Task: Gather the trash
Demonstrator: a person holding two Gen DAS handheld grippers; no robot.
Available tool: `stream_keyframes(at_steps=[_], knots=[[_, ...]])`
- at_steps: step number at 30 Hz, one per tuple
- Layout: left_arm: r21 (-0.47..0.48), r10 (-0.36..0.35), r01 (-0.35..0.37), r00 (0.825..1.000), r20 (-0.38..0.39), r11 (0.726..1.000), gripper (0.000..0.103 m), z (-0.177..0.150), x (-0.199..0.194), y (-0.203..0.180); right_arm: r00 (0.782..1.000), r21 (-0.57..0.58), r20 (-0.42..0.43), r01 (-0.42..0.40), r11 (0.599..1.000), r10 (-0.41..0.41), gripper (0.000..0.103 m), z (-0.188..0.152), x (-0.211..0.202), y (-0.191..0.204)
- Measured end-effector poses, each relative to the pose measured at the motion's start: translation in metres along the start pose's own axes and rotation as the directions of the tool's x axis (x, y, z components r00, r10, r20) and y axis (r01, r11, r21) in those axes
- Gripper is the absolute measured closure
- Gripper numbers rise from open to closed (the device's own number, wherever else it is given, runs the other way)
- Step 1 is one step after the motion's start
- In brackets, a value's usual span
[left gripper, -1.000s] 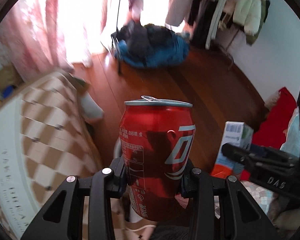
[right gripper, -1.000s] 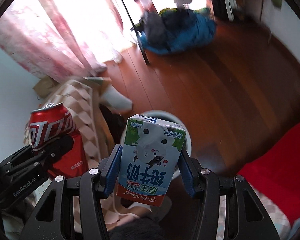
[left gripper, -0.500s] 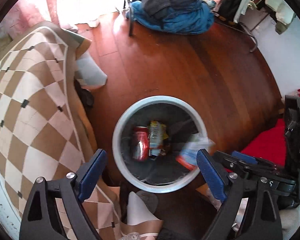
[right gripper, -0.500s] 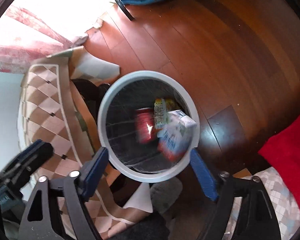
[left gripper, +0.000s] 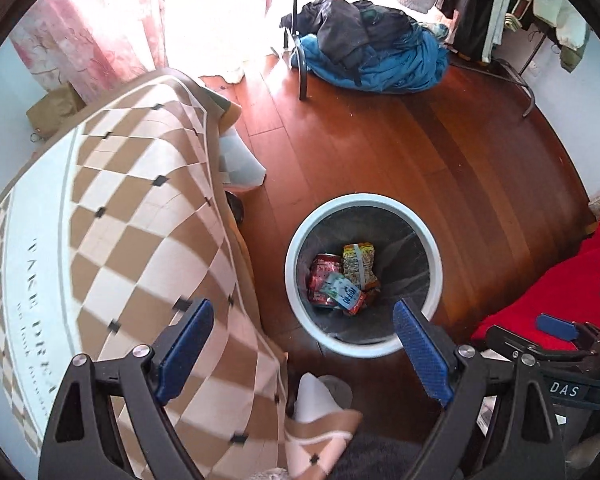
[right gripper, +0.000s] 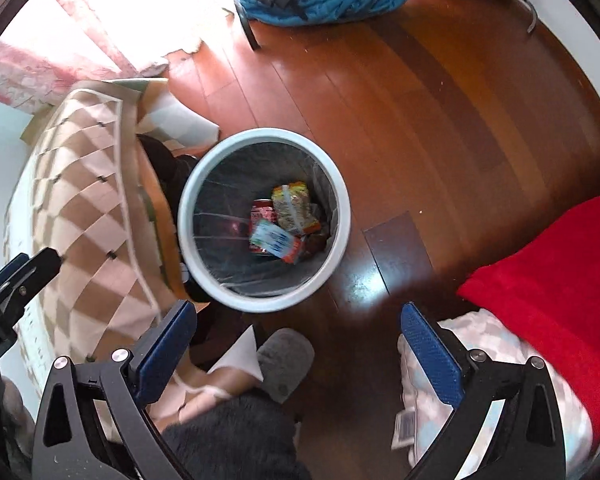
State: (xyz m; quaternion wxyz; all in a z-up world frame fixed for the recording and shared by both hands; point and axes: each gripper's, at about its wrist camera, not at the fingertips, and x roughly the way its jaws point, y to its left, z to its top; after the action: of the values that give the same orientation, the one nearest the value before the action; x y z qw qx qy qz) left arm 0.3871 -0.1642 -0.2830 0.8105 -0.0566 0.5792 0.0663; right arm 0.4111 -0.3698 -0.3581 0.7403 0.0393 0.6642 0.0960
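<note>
Both grippers spread and empty above a loaded bin.

Left gripper (left gripper: 303, 344) low in the left wrist frame, jaws wide apart, nothing between the blue pads (left gripper: 419, 351); right gripper (right gripper: 299, 342) likewise wide, empty, low in the right wrist frame. Trash bin (left gripper: 296, 236), white rim and dark liner, right of centre on the wooden floor (right gripper: 420, 120), just beside the checked blanket (left gripper: 120, 208). Inside, at the bottom: red can (right gripper: 261, 211), milk carton (right gripper: 273, 237) lying across it, snack packet (right gripper: 290, 208) alongside. Drop apparently finished. Best next: lift both tools straight up clear of the rim, keep jaws spread, avoid snagging the liner or blanket edge, then scan for further litter; none visible on the floor.
</note>
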Motion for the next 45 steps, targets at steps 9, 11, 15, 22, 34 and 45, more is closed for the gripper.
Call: stream_keyframes(at_steps=[9, 11, 15, 22, 34, 45], knots=[[0.015, -0.047, 0.046, 0.998, 0.051, 0.999, 0.011, -0.027, -0.077, 0.002, 0.993, -0.034, 0.104, -0.047, 0.998, 0.051, 0.0, -0.043, -0.095, 0.019], [0.025, -0.055, 0.054, 0.996, 0.066, 0.998, 0.011, -0.032, -0.094, 0.002, 0.989, -0.04, 0.125, -0.075, 0.996, 0.08, 0.0, -0.052, -0.115, 0.022], [0.032, -0.087, 0.084, 0.991, 0.103, 0.996, 0.011, -0.041, -0.136, 0.007, 0.976, -0.055, 0.171, -0.126, 0.991, 0.133, 0.0, -0.069, -0.158, 0.03], [0.03, -0.145, 0.142, 0.978, 0.149, 0.989, 0.011, -0.05, -0.194, 0.018, 0.953, -0.114, 0.216, -0.192, 0.975, 0.213, 0.0, -0.09, -0.222, 0.046], [0.037, -0.229, 0.226, 0.959, 0.167, 0.973, 0.011, -0.064, -0.243, 0.034, 0.926, -0.175, 0.222, -0.269, 0.947, 0.304, 0.0, -0.114, -0.281, 0.065], [0.031, -0.249, 0.247, 0.95, 0.188, 0.968, 0.011, -0.072, -0.26, 0.046, 0.925, -0.206, 0.204, -0.279, 0.938, 0.32, 0.0, -0.121, -0.29, 0.078]])
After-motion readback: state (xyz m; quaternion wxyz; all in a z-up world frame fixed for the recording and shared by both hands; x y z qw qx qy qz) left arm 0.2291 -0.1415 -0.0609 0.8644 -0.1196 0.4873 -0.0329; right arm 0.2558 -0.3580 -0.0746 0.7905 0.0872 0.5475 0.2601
